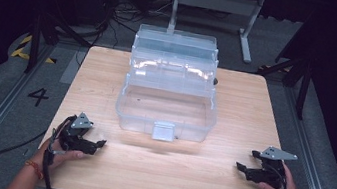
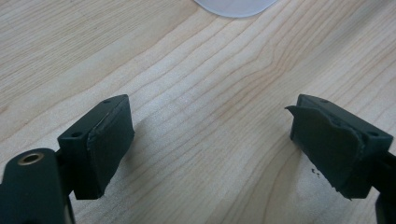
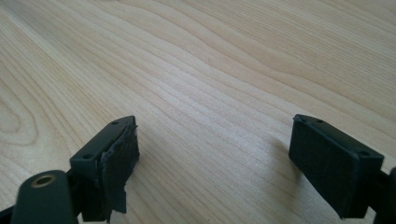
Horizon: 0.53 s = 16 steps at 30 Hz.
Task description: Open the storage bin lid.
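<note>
A clear plastic toolbox (image 1: 169, 92) stands open in the middle of the wooden table (image 1: 224, 183), its lid and tiered trays folded back toward the far edge. The lower bin looks empty, and a pale latch (image 1: 163, 130) hangs on its front wall. My left gripper (image 1: 100, 142) rests low at the near left, held by a hand, jaws apart over bare wood (image 2: 210, 130). A rounded pale corner of the box (image 2: 236, 5) shows ahead of it. My right gripper (image 1: 240, 167) rests at the near right, jaws apart with nothing between them (image 3: 212, 154).
A metal stand (image 1: 215, 3) and cables lie on the floor beyond the table. A dark tripod leg (image 1: 38, 39) stands at the left and another (image 1: 302, 79) at the right. Bare wood lies between the two grippers in front of the box.
</note>
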{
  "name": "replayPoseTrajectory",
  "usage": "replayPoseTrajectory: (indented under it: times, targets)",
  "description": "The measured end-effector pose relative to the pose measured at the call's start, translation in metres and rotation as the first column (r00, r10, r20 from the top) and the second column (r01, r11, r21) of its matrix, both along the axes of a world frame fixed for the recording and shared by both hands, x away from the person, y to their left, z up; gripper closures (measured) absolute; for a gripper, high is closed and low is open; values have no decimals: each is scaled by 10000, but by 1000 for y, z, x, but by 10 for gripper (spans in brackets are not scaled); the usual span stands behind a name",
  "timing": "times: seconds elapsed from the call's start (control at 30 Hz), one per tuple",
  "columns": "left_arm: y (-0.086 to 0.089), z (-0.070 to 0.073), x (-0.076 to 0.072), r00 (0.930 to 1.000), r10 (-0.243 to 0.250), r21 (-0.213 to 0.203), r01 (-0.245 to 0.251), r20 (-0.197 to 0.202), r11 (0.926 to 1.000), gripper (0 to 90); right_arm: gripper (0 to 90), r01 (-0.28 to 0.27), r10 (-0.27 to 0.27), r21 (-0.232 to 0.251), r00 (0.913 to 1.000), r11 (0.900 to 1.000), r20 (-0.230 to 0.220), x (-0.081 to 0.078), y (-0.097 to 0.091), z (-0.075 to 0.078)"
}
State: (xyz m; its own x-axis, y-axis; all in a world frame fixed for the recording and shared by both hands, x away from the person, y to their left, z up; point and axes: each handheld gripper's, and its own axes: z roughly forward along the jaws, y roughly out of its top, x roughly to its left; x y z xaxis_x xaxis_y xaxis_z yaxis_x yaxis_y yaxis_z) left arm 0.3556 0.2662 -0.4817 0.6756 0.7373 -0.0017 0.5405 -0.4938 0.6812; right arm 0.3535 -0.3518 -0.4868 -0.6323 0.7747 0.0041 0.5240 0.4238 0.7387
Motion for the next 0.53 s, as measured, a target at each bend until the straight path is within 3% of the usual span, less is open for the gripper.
replayPoseTrajectory:
  times: [0.53]
  targets:
    - [0,1,2,9999,-98,153,97,38,9998,131,153,145,-145,-23,9999,9999,-13,-1,1,0]
